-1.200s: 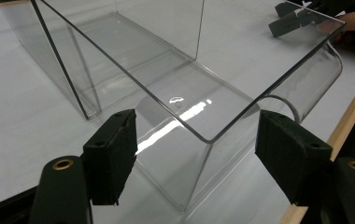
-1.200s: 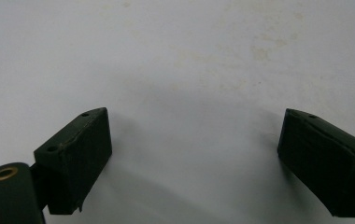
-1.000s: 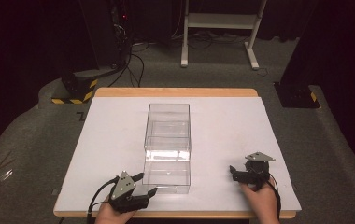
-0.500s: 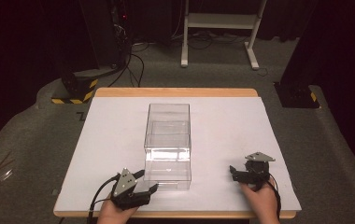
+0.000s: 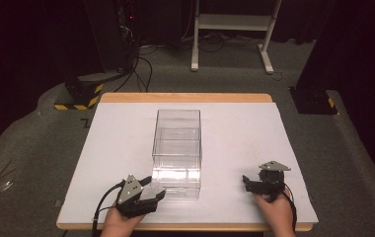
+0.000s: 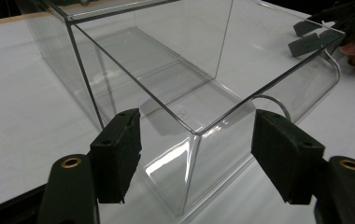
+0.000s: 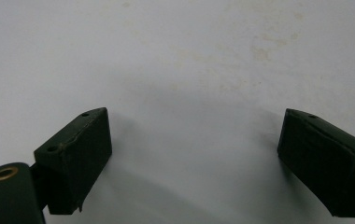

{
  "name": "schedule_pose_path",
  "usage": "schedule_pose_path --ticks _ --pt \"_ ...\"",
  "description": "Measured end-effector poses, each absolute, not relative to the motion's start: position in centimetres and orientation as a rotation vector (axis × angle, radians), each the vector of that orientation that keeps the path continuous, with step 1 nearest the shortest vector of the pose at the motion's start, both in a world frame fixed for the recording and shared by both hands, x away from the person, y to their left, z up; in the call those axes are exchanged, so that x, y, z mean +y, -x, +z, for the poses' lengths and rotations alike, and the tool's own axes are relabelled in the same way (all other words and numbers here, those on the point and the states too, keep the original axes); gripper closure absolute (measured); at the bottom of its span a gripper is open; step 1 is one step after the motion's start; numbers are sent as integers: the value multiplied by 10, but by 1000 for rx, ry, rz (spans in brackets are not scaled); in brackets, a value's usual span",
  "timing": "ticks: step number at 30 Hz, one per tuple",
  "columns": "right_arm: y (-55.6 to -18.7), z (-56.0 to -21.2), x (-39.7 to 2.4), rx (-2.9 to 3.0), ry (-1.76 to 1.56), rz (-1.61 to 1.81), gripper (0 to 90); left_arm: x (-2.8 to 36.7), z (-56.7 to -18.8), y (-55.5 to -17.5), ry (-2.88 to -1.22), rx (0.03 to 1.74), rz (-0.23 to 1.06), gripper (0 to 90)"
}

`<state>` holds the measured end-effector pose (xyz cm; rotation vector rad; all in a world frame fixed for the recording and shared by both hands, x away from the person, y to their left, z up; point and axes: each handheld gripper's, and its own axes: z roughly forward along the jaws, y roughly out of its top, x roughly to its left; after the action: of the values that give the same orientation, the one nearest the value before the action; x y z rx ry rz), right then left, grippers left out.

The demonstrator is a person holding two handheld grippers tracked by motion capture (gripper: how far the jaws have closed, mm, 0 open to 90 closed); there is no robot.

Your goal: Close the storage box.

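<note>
The clear box (image 5: 177,152) runs lengthwise away from the near edge — its near corner sits just ahead of the left claw (image 5: 152,188), jaws apart — the right claw (image 5: 247,181), also apart, stands farther off.

A white-topped table (image 5: 116,148) stands on grey carpet (image 5: 37,143), with a white frame stand (image 5: 230,22) and dark curtains behind.

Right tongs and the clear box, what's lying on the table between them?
Nothing: in the high view, bare white table separates the right tongs from the clear box.

Left gripper (image 5: 152,189) and right gripper (image 5: 247,181), fingers spread wide.
</note>
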<state>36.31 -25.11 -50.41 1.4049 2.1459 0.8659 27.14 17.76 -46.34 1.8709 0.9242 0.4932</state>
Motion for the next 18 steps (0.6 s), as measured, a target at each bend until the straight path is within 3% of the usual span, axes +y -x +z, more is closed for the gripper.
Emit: schedule_pose_path --ticks 10,12,18 --pt "-363 -504 -251 2145 -1405 866 98 181 -464 -275 -1875 923 507 348" --pt "-363 -504 -251 2146 -1405 866 99 179 -464 -278 -1868 939 529 280" --pt "-363 -504 -251 2146 -1405 866 99 177 -466 -285 -1860 963 527 232"
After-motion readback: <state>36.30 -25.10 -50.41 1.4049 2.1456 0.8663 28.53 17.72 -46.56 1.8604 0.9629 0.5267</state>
